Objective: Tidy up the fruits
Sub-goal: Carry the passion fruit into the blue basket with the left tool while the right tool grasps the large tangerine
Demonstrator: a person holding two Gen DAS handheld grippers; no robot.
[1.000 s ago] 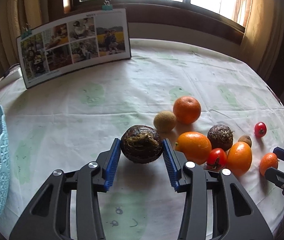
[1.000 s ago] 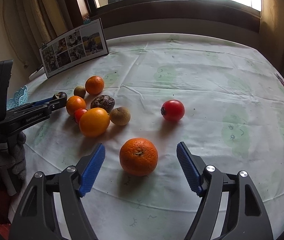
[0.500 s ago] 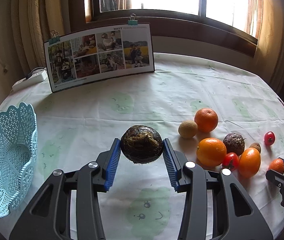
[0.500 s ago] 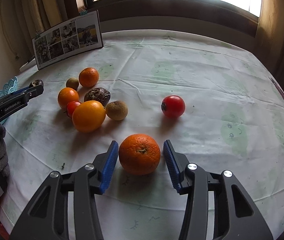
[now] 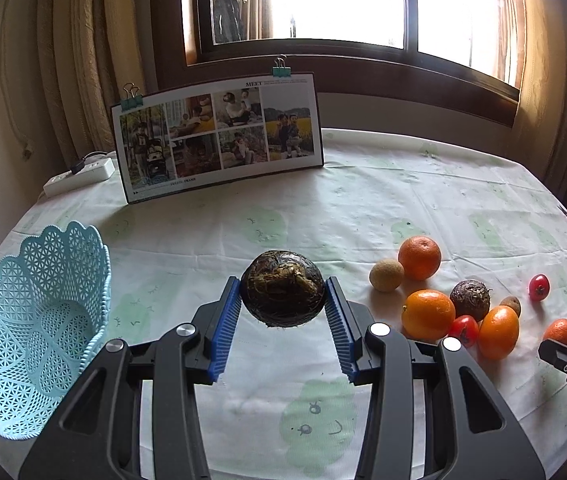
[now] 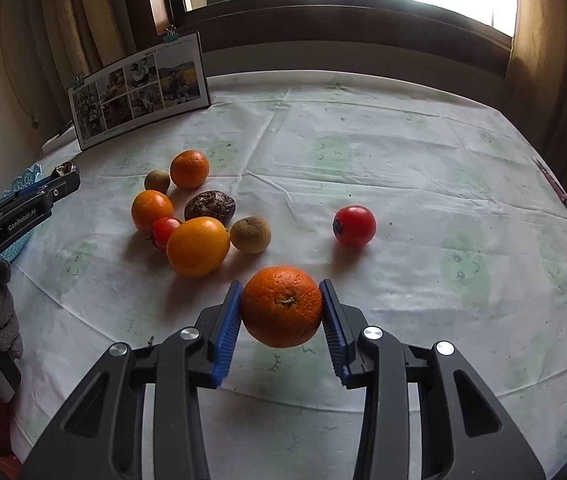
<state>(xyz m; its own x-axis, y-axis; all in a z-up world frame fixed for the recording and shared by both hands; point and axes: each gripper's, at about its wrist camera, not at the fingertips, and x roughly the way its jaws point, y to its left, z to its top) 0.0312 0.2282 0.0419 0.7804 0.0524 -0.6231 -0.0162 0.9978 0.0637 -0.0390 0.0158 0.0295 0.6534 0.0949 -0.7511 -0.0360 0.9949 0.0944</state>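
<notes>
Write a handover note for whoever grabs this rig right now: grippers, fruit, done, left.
Left gripper: shut on the dark brown fruit, held above the cloth, right of the blue basket.
Right gripper: shut on an orange, apparently just off the tablecloth.
Basket: lies tipped on its side at the table's left edge; no fruit visible in it.
Done: two fruits gripped, none placed.
Left: presumably drop both into the basket, then clear the cluster of oranges, brown fruits and a small tomato, plus the lone red tomato.

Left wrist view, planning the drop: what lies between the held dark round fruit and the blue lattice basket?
Only bare tablecloth between fruit and basket.
</notes>
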